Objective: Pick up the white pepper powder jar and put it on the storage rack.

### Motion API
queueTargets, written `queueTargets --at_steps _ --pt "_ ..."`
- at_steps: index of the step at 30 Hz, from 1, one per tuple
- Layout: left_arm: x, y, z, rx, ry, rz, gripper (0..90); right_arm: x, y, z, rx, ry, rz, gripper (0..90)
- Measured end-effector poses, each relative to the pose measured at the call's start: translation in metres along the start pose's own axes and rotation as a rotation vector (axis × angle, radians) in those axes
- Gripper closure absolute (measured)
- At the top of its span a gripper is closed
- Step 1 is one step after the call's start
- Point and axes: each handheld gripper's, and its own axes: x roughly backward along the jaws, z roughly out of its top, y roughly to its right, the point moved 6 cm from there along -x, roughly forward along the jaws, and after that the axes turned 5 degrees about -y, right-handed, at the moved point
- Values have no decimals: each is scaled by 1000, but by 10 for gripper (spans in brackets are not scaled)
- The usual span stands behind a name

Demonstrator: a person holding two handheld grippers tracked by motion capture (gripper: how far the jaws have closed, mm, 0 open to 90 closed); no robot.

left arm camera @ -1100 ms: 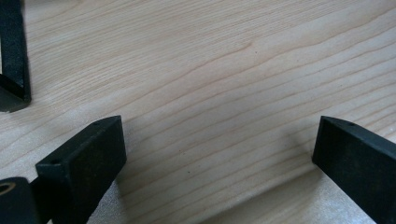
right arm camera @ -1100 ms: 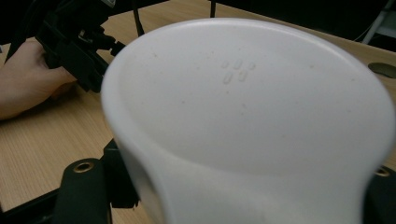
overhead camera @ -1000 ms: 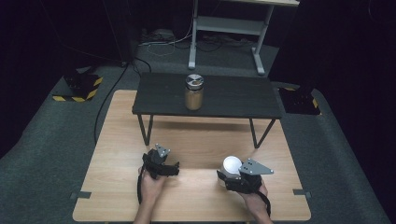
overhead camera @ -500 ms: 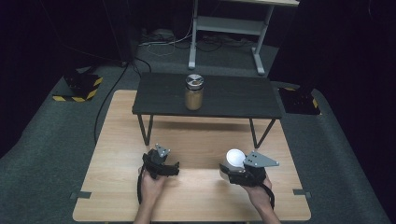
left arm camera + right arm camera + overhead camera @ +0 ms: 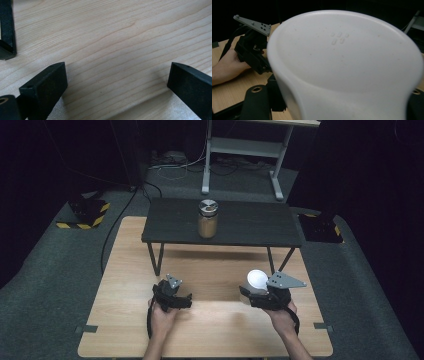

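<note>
My right gripper [image 5: 254, 292] is shut on a white cup [image 5: 257, 281], held a little above the wooden table [image 5: 210, 335] at its right front. In the right gripper view the white cup [image 5: 344, 57] looms close, its flat end with small raised dots towards the camera, hiding most of the jaws. My left gripper [image 5: 170, 292] rests low on the wood at the left front. Its jaws [image 5: 117, 82] stand wide apart with only bare wood between them. From the right gripper view the left gripper [image 5: 253, 53] and its hand lie beyond the cup.
A low black table [image 5: 250, 222] stands across the back of the wooden one, with a jar [image 5: 208, 218] of brown contents and a metal lid on it. One of its black legs [image 5: 6, 27] is close ahead of the left gripper. Grey carpet surrounds the table.
The right gripper has lifted the white cup off the wood and carried it slightly to the right. The left gripper has stayed where it was.
</note>
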Motion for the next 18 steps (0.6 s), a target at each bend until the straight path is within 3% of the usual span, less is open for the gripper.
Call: queueTargets --at_steps 18 --pt "0 0 0 -1 0 0 26 12 16 47 15 1 14 304"
